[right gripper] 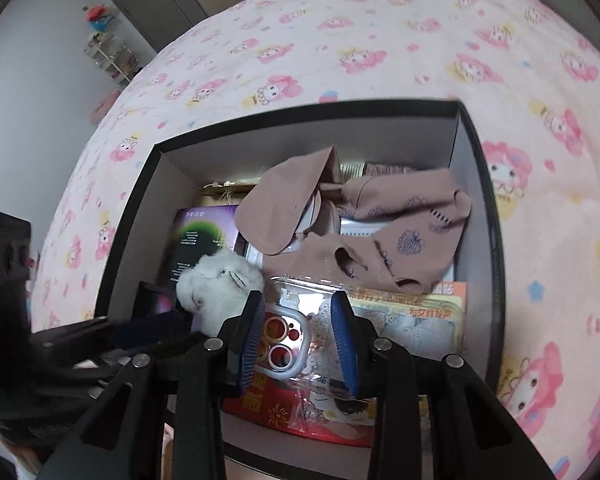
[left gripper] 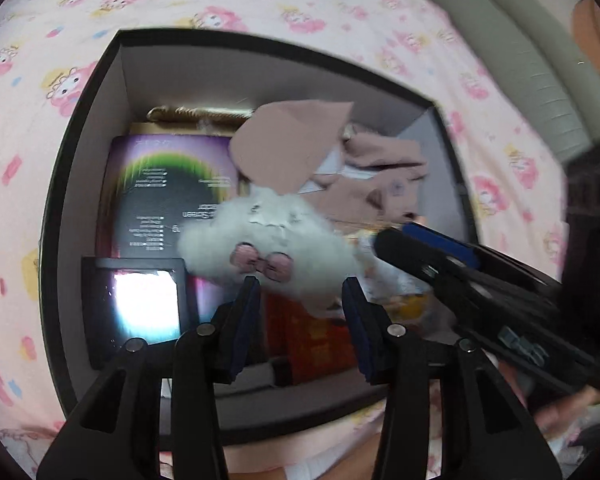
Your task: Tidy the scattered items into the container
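**Box pretty much packed, not much left in sight**

Nearest the cameras, both tongs are held over the near edge of the box. The left gripper [left gripper: 302,286] is seen spread apart with nothing pinched between its pads; the white fluffy toy [left gripper: 268,240] is just past the tips, lying loose inside. The right gripper [right gripper: 298,312] is spread apart too and nothing is gripped by it; a clear phone case [right gripper: 284,340] is seen between its fingers, but it is lying in the box below, on a red packet [right gripper: 300,412].

A bit further in, the rest of the load can be made out: a yellow cartoon packet [right gripper: 412,320] on the right side, a purple-and-black booklet [left gripper: 168,192] and a small black screen-like item [left gripper: 140,304] on the left. Over the top of those, tan socks [right gripper: 380,232] are draped across the middle and the far right, with one flap sticking up.

The black container [left gripper: 80,128] itself is set on a pink cartoon bedsheet [right gripper: 380,40]. No loose items are spotted on the sheet around it, at least in what is covered by the two views.

So the tidying is judged to be nearly done or done. Anything left would have to be outside the frames, which can't be told from here.
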The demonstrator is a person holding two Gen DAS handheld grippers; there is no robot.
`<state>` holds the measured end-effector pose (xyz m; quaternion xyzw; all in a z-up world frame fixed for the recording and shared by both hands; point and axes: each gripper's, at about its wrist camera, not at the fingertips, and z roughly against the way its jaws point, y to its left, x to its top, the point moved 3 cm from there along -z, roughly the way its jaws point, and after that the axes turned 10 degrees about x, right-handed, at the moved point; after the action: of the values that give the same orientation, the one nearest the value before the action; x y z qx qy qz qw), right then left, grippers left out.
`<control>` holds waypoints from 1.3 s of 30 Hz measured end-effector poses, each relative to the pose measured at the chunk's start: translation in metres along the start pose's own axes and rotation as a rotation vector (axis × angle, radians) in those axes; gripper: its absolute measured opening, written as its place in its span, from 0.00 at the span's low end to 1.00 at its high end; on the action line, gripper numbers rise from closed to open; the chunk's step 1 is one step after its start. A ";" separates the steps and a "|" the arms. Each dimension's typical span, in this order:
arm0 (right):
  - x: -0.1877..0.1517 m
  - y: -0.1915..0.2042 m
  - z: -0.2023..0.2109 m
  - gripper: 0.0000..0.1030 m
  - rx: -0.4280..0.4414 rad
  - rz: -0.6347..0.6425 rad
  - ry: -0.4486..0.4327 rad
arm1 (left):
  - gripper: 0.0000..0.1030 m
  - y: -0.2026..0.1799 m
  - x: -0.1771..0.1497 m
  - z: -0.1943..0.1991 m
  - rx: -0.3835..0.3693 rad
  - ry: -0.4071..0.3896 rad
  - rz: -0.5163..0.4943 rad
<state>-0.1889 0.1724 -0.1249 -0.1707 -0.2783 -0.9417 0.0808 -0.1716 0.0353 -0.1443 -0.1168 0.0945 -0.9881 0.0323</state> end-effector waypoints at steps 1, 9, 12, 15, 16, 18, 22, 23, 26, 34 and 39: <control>-0.001 0.001 -0.001 0.29 0.010 0.002 0.005 | 0.41 0.002 0.002 -0.004 0.024 0.017 0.011; -0.003 0.004 -0.003 0.30 -0.095 0.054 -0.003 | 0.43 0.016 0.011 -0.006 0.024 0.002 0.043; -0.002 0.002 -0.002 0.30 -0.152 0.056 -0.007 | 0.55 0.016 0.012 0.003 0.089 -0.047 0.035; -0.001 0.013 0.016 0.32 -0.213 0.112 -0.099 | 0.66 0.015 0.011 0.024 0.123 -0.122 0.035; 0.000 0.019 0.026 0.35 -0.228 0.127 -0.144 | 0.72 0.015 0.011 0.029 0.127 -0.144 0.037; -0.001 0.025 0.040 0.52 -0.265 0.130 -0.202 | 0.79 0.018 0.011 0.049 0.144 -0.209 0.040; -0.006 0.031 0.062 0.66 -0.325 0.107 -0.249 | 0.95 0.020 0.011 0.096 0.177 -0.356 0.034; -0.009 0.033 0.068 0.68 -0.338 0.098 -0.263 | 0.98 0.021 0.010 0.105 0.182 -0.383 0.032; -0.017 0.042 0.085 0.68 -0.356 0.093 -0.297 | 0.98 0.016 0.002 0.138 0.210 -0.461 0.013; -0.065 0.092 0.159 0.74 -0.346 0.101 -0.456 | 1.00 0.011 -0.047 0.204 0.220 -0.601 -0.002; -0.103 0.110 0.180 0.74 -0.327 0.120 -0.489 | 1.00 0.012 -0.088 0.216 0.221 -0.612 -0.006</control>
<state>-0.0160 0.1867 0.0336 -0.4193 -0.1234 -0.8986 0.0385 -0.0347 -0.0077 0.0402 -0.4043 -0.0280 -0.9116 0.0689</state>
